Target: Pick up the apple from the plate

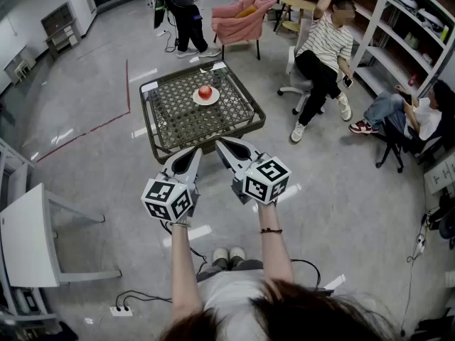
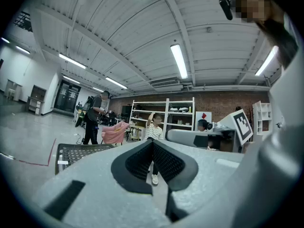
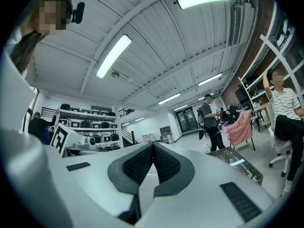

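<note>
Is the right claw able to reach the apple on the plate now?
Probably not yet: the right claw is shut and seems short of the apple, which sits farther ahead on its plate. Nothing blocks the way.

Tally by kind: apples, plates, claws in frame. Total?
apple: 1
plate: 1
claw: 2, left claw and right claw, both shut, nothing held
Total: 4
</note>
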Demonstrator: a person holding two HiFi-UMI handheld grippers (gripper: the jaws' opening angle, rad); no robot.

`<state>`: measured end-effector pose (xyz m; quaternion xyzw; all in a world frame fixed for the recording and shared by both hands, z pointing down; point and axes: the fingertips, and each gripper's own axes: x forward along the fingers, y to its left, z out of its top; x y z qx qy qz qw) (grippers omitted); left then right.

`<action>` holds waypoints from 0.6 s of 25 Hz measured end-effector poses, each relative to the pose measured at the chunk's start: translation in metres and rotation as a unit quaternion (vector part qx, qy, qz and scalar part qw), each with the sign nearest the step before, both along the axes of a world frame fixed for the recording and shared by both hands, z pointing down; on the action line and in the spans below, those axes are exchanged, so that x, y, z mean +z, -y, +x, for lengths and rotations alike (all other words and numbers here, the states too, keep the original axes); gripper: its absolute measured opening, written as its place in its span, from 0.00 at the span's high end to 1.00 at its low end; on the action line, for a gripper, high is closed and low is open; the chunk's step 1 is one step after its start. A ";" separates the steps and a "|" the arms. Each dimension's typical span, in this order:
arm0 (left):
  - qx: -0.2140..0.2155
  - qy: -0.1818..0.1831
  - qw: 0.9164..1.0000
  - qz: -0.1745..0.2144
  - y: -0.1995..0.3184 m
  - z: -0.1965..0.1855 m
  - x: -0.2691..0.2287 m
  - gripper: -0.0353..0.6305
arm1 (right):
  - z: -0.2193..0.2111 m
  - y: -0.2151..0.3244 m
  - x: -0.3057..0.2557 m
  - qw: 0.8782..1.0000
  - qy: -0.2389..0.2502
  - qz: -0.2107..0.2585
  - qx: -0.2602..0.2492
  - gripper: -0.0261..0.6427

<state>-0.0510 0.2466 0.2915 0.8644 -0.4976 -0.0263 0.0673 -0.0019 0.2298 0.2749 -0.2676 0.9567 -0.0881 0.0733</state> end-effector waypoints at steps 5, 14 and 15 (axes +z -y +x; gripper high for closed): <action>-0.003 0.002 1.000 -0.003 0.002 0.001 0.002 0.93 | 0.001 0.002 0.002 1.000 0.001 -0.002 -0.002 0.95; -0.004 0.000 1.000 -0.010 0.005 0.005 0.004 0.93 | 0.005 0.004 -0.002 1.000 0.007 -0.003 -0.007 0.95; -0.005 -0.001 1.000 -0.009 0.005 0.006 0.004 0.93 | 0.006 0.003 -0.001 1.000 0.007 -0.002 -0.008 0.95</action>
